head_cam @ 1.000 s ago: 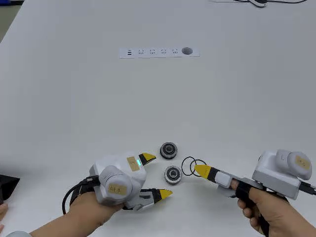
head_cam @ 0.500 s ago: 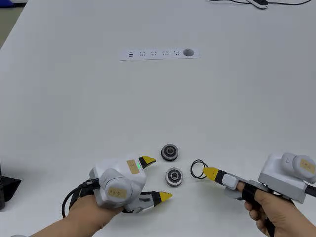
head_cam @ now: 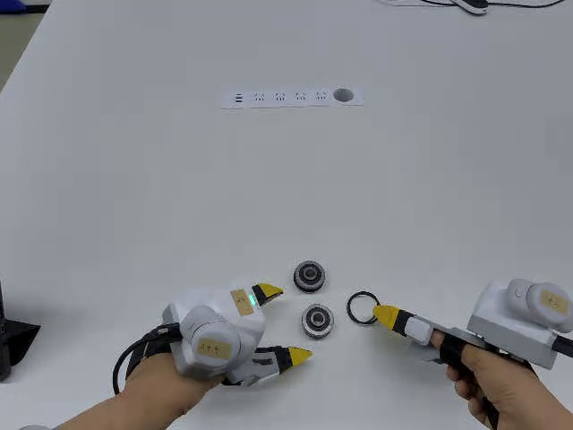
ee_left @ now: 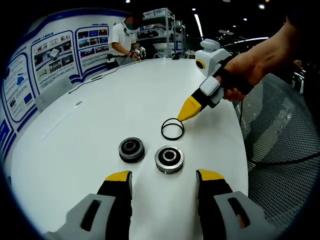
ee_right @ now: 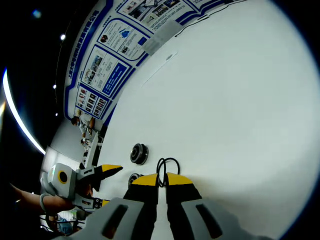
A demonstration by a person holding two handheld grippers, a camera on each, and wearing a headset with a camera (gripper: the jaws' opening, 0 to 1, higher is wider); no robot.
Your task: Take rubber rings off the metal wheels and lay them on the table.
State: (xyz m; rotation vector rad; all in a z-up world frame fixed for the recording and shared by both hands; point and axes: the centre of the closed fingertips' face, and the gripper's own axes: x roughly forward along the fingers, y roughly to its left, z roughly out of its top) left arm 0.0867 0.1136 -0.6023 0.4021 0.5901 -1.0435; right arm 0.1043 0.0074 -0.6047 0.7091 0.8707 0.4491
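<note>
The right gripper (head_cam: 385,314) has its yellow jaws drawn almost together. In its own view a thin black strand of the rubber ring (head_cam: 363,308) runs down into the slit between them, so it has the ring's near edge nipped. Whether that is one ring or two lying on each other I can't make out. The ring is a thin black hoop lying flat on the white table (head_cam: 179,197), just right of the near wheel (head_cam: 316,320). The far wheel (head_cam: 309,276) sits just beyond and looks darker round its rim, but I can't say if that is rubber. In the right gripper view the near wheel is half hidden behind a jaw. The left gripper (head_cam: 285,322) is spread wide, gripping nothing, with the near wheel just ahead of its tips. A black object (head_cam: 13,339) is cut off at the left edge.
</note>
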